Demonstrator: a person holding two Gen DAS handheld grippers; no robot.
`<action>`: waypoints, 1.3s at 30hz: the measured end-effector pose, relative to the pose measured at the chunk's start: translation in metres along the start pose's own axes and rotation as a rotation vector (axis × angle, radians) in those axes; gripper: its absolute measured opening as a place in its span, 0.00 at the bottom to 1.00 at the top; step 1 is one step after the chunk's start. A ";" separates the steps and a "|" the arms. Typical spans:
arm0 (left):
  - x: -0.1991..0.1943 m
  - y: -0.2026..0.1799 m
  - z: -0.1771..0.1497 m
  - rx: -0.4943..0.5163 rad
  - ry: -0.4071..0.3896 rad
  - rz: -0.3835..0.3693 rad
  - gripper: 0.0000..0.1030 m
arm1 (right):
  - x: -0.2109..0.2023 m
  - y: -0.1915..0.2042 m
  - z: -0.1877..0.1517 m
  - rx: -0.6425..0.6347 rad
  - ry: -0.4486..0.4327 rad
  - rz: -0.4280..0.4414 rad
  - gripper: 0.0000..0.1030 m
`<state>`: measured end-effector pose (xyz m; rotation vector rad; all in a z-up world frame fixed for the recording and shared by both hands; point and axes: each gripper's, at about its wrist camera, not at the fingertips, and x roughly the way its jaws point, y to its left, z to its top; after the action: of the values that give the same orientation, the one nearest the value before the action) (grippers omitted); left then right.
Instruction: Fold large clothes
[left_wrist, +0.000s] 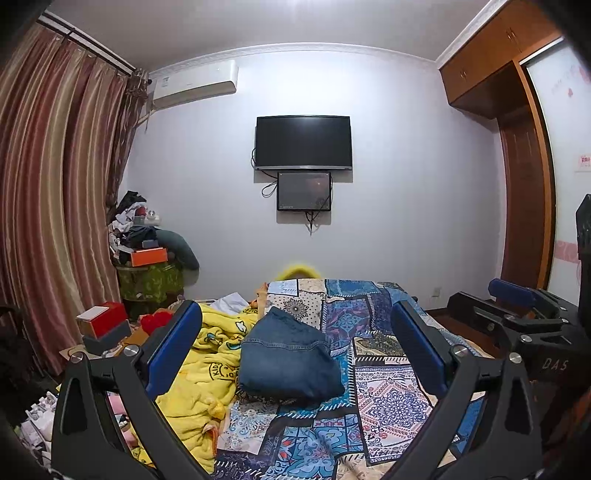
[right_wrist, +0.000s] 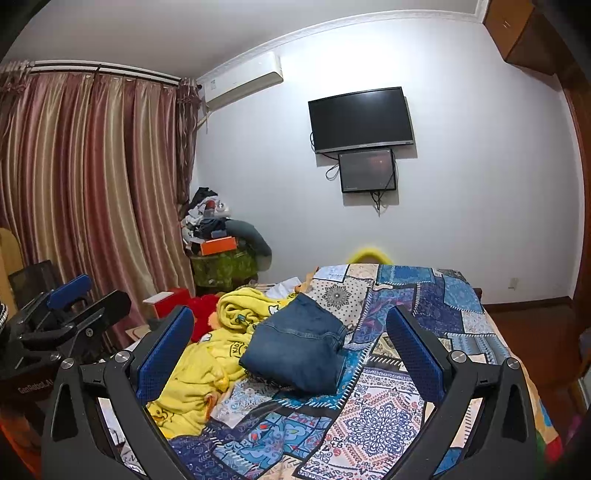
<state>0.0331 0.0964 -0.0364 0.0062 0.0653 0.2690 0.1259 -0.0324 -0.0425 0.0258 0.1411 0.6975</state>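
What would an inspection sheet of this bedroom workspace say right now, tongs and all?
Surface: bed covered by a blue patchwork quilt, partly bare.
Job's things: folded denim garment lying on the quilt; crumpled yellow blanket beside it, touching its left edge.
Clutter: pile of clothes and an orange box on a green-covered stand in the corner; red box beside the bed.
Grippers: left tongs open, holding nothing; right tongs open, holding nothing; both above the bed, apart from the garment.
Cables: loose black leads hanging from the wall television and the smaller screen under it.
Surroundings: striped curtains, air conditioner, wooden wardrobe.
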 end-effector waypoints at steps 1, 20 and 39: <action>0.001 0.000 0.000 0.000 0.003 -0.001 0.99 | 0.000 0.000 0.001 0.002 0.002 0.000 1.00; 0.003 0.003 -0.001 -0.014 0.015 -0.007 1.00 | 0.001 0.000 0.001 0.001 0.006 0.001 1.00; 0.010 0.001 -0.004 -0.034 0.043 -0.053 1.00 | 0.002 -0.001 0.001 -0.001 0.012 -0.006 1.00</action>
<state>0.0426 0.1001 -0.0415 -0.0355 0.1031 0.2169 0.1281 -0.0317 -0.0415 0.0199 0.1520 0.6920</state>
